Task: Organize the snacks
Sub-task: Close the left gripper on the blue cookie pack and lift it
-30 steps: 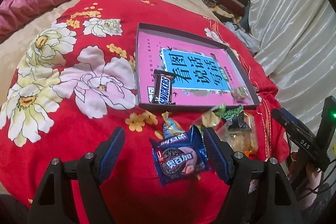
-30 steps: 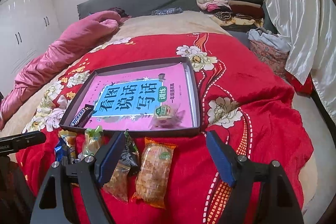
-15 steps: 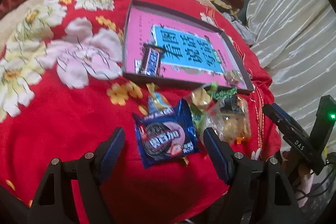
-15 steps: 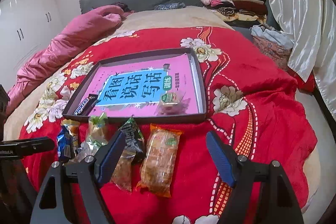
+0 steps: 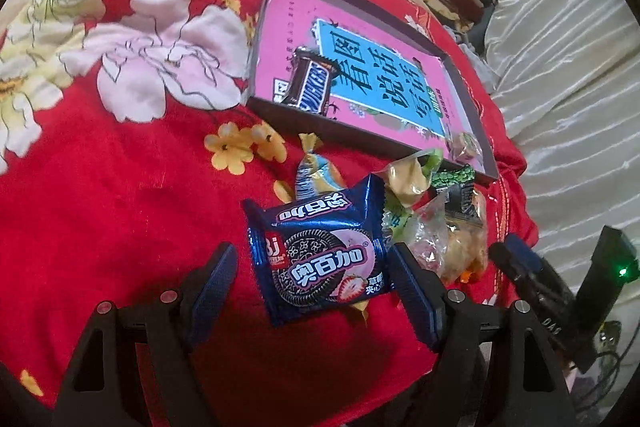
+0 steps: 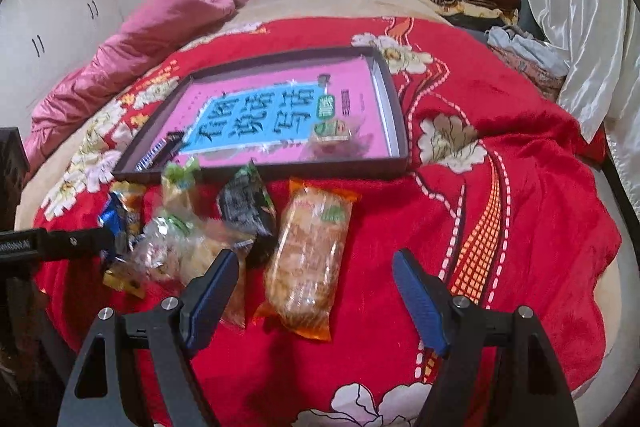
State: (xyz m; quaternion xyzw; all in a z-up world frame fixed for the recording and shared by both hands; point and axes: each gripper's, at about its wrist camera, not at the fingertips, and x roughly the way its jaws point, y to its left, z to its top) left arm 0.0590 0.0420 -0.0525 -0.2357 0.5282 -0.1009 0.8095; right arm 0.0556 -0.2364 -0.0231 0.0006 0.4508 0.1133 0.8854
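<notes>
While both grippers stand released, left gripper (image 5: 312, 287) frames the blue cookie packet (image 5: 320, 259); right gripper (image 6: 316, 287) frames the orange pastry packet (image 6: 308, 263).

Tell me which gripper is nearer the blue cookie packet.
Left. The left gripper has its open fingers on either side of the blue cookie packet. The right gripper is over the orange snack pack, further along the row.
</notes>
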